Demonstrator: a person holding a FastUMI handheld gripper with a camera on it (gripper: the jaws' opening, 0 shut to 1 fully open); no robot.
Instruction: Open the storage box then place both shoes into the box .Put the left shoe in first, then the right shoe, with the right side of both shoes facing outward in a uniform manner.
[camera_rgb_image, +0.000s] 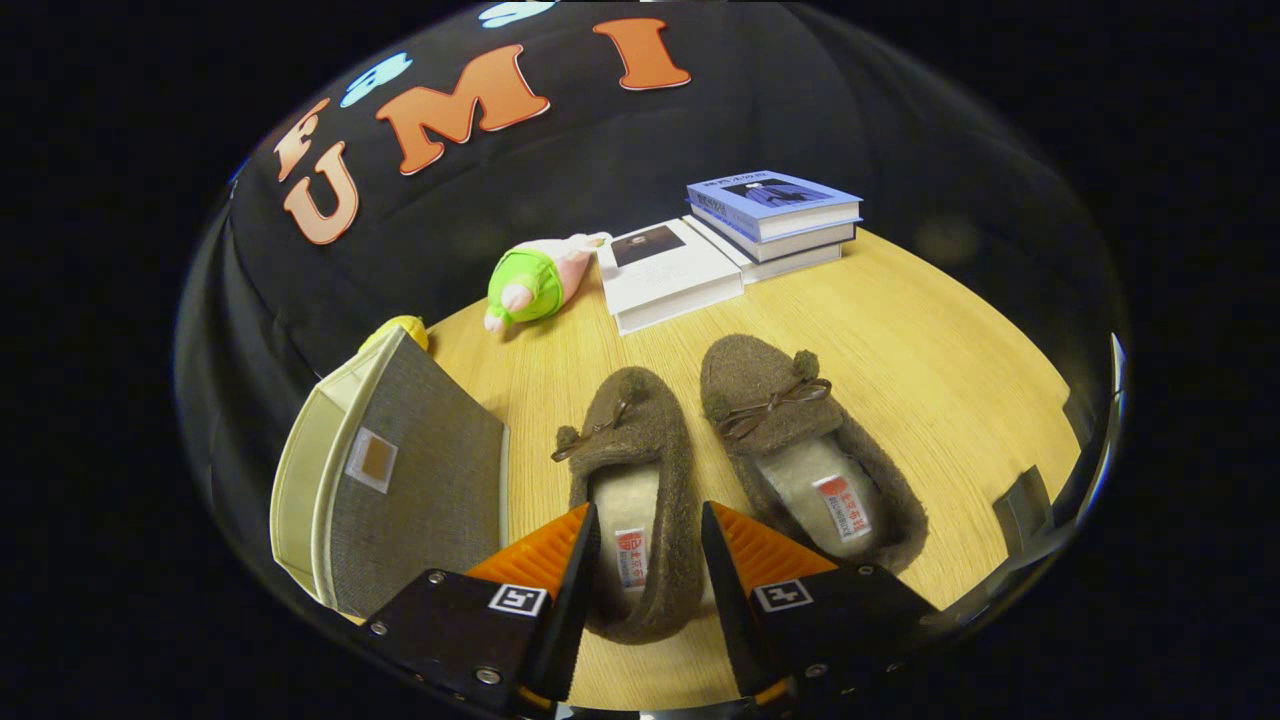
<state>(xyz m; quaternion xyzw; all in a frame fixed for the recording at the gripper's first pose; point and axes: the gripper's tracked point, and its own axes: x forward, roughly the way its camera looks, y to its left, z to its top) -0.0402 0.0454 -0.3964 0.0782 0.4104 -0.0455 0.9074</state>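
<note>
Two brown fuzzy slippers with small bows lie side by side on the wooden table (900, 330), toes pointing away from me. The left shoe (635, 440) has its heel end between my fingers. The right shoe (790, 430) lies just right of it, beyond my right finger. My gripper (648, 510) is open, with one finger on each side of the left shoe's heel; I cannot tell whether they touch it. The storage box (400, 490), grey fabric with a cream rim, stands left of the left shoe. Its grey panel faces me, and I cannot tell if it is open.
A green and pink plush toy (535, 285) lies beyond the shoes. To its right are a white book (665, 270) and a stack of books with a blue one on top (775, 210). A yellow object (400, 328) peeks out behind the box. A dark clip-like object (1020, 505) sits at the table's right edge.
</note>
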